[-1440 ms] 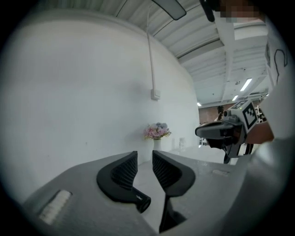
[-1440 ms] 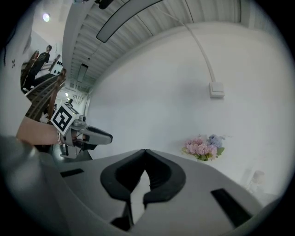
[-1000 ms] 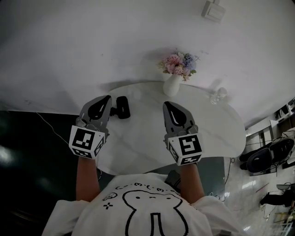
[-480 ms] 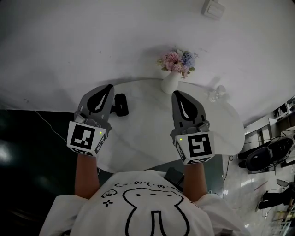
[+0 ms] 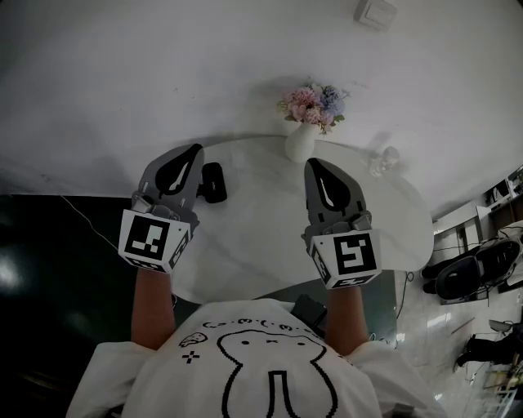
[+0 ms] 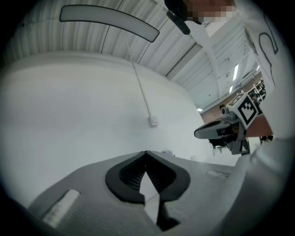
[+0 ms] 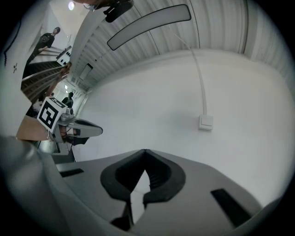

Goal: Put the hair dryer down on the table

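The black hair dryer lies on the left part of the white oval table, free of both grippers. My left gripper hangs above the table just left of the dryer, shut and with nothing in it. My right gripper is held over the table's middle, also shut and holding nothing. In the left gripper view the jaws meet at their tips and point at the bare white wall. The right gripper view shows its jaws closed the same way.
A white vase with pink and purple flowers stands at the table's far edge, between the grippers. A small clear glass object sits at the far right. A wall switch is on the white wall behind.
Both grippers have risen and now point higher toward the wall than a second ago; they have hardly moved in the last half second. The hair dryer has stayed on the table.
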`<state>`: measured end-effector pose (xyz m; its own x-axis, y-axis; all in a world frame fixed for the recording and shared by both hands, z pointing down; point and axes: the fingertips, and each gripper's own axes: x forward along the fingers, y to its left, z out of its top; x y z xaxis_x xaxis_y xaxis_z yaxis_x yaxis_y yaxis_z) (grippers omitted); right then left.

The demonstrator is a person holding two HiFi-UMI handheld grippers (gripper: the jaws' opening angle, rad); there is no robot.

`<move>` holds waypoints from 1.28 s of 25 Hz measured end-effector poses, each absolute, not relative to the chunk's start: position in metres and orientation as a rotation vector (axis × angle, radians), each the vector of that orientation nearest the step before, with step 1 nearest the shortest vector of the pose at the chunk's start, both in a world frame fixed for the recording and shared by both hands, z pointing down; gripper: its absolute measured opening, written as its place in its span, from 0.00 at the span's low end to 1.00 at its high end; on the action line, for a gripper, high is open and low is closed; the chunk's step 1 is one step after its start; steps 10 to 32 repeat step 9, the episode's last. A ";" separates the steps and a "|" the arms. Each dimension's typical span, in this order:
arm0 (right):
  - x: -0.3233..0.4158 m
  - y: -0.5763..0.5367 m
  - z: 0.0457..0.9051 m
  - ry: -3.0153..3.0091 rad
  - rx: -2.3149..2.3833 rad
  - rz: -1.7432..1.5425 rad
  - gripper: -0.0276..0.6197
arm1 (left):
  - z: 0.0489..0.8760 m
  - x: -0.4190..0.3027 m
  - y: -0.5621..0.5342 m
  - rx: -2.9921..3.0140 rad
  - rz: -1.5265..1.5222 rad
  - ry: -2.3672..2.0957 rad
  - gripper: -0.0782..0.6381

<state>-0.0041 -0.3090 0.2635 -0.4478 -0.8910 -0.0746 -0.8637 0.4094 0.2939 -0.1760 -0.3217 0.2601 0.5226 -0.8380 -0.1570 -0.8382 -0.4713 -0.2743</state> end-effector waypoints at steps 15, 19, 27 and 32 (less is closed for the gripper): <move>0.003 -0.305 0.268 -2.563 1.601 -0.420 0.04 | 0.267 -0.165 -0.319 -2.477 -0.041 1.375 0.14; 0.003 -0.305 0.268 -2.563 1.601 -0.420 0.04 | 0.267 -0.165 -0.319 -2.477 -0.041 1.375 0.14; 0.003 -0.305 0.268 -2.563 1.601 -0.420 0.04 | 0.267 -0.165 -0.319 -2.477 -0.041 1.375 0.14; 0.003 -0.305 0.268 -2.563 1.601 -0.420 0.04 | 0.267 -0.165 -0.319 -2.477 -0.041 1.375 0.14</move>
